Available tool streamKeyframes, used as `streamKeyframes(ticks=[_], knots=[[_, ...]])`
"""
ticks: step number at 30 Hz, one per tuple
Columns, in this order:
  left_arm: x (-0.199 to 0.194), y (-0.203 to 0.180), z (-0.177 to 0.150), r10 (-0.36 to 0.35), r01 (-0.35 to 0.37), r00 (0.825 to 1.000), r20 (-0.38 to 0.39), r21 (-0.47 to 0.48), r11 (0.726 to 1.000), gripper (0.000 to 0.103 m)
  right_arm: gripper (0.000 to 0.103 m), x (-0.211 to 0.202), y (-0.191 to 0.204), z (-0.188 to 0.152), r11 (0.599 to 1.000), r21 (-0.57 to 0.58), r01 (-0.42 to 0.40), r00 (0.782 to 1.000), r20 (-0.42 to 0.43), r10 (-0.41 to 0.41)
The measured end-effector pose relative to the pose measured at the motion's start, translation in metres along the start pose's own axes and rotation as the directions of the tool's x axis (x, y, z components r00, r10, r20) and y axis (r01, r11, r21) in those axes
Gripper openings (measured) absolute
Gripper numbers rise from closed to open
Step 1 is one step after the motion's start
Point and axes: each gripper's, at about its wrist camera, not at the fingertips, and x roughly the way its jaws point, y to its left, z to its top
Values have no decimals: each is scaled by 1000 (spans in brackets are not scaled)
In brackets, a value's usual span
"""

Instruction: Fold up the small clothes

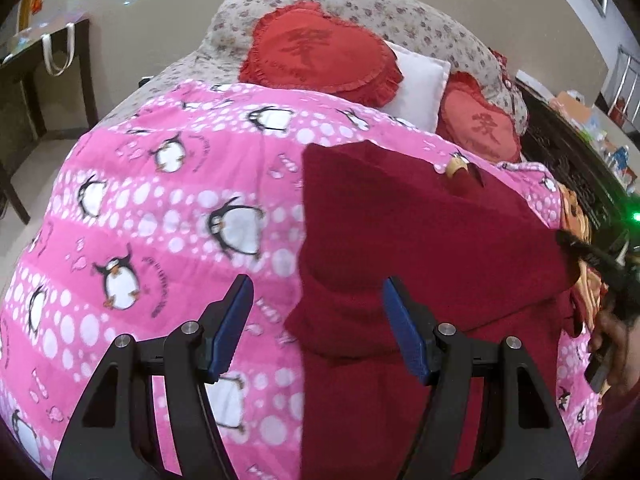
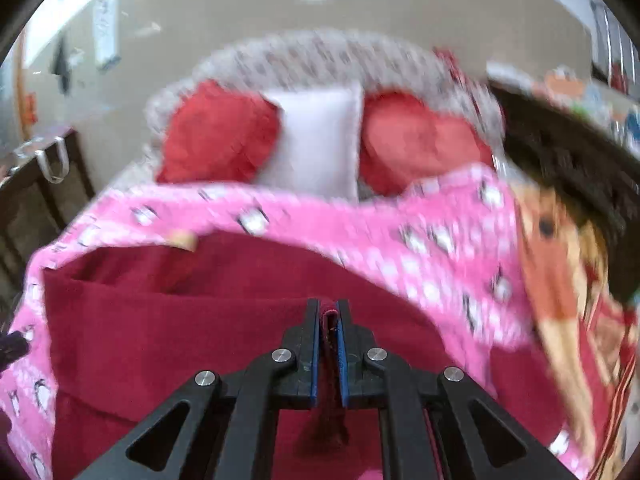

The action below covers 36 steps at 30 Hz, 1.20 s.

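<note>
Right gripper [image 2: 329,312]: clamped on a pinched fold of the dark red garment [image 2: 192,320]; the cloth shows between the blue pads [image 2: 341,356] and hangs out below them.
Left gripper [image 1: 318,300]: jaws apart, nothing between the pads; it hangs above the garment's left edge, one finger [image 1: 236,320] over the blanket, the other over the red cloth.
Garment: a knitted dark red piece spread on the bed, partly doubled over on itself, with a thick rolled fold near the left gripper; a small tan tag [image 1: 456,166] sits near its far edge.
Blanket [image 1: 160,208]: pink with white dots and penguins, covering the bed under the garment.
Right edge: a printed orange-and-cream cloth [image 2: 560,280] lies beside the blanket; the right-wrist view is blurred here.
Hand [image 1: 612,344]: seen at the right edge of the left-wrist view, on the right gripper's handle.
Pillows: two red heart cushions [image 1: 320,56] with a white pillow [image 1: 420,80] between them, against floral bedding [image 1: 400,16].
Far left: a dark table [image 1: 44,80] with a white bag strap [image 1: 60,48] hanging over it, by a beige wall.
</note>
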Motion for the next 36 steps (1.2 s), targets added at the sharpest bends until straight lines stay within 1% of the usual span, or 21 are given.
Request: streamKeyframes(ticks=[1,3,5,6,7,9,10,11,12,14,15,16,18,20,22,24,26,30,32,34,36], knots=[[2,-3,2,-1,1,1000,0,7,1000,67,6,10,-2,-4,999,-1,32,999,-31,-32],[8,-10,8,1,-1,1000,12,28,1000,67,7,22,-9,-13,998,33,55,995,-82,-53],[18,-15,17,50,-52,998,28,50,997,67,8,22,-16,-15,996,69,53,995,-89,-47],[25,-16,20,71,-73,997,31,56,996,67,16,16,-21,-16,994,96,44,996,-78,-36],[34,-16,24,87,-88,996,27,63,994,67,28,9,-24,-16,992,122,42,998,-60,-35],[50,-16,29,114,-114,993,6,74,991,67,44,-9,-28,-15,985,169,31,999,2,-32],[60,-15,31,130,-129,992,-9,78,989,67,45,-18,-26,-15,983,185,13,999,36,-20],[70,-12,33,137,-135,990,-26,75,988,67,45,-27,-23,-16,979,199,-34,997,76,19],[75,-10,34,136,-133,990,-39,67,989,68,45,-28,-20,-16,978,198,-63,995,85,47],[84,-6,34,122,-120,991,-53,30,992,70,45,-18,-9,-15,980,171,-105,994,59,97],[85,-4,34,118,-117,992,-49,13,993,75,45,-6,-1,-16,982,149,-117,993,16,116],[86,-2,34,124,-124,991,-42,0,992,81,44,4,3,-17,983,140,-120,992,-18,124],[87,1,34,124,-124,992,-38,-8,992,83,44,32,7,-21,988,123,-93,991,-79,103],[86,4,32,114,-115,993,-41,-19,993,83,44,47,5,-19,991,116,-72,995,-66,80],[81,2,32,126,-127,991,-42,-9,992,83,44,54,4,-9,990,127,-67,995,-67,77],[75,-3,30,148,-148,988,-37,14,989,83,44,49,4,-4,987,143,-71,992,-92,84],[70,-7,28,159,-158,987,-32,34,987,83,44,39,4,-4,986,138,-95,990,-88,108],[57,-14,21,157,-156,987,-14,59,986,83,46,0,13,-19,989,92,-117,991,-61,123],[52,-17,19,157,-156,988,-8,64,986,83,47,-10,16,-28,988,78,-130,989,-56,134],[46,-19,17,157,-156,988,-2,62,986,83,47,-9,19,-38,991,61,-122,989,-77,126],[42,-22,16,152,-152,988,-2,61,987,83,48,3,20,-48,995,44,-93,989,-112,97]])
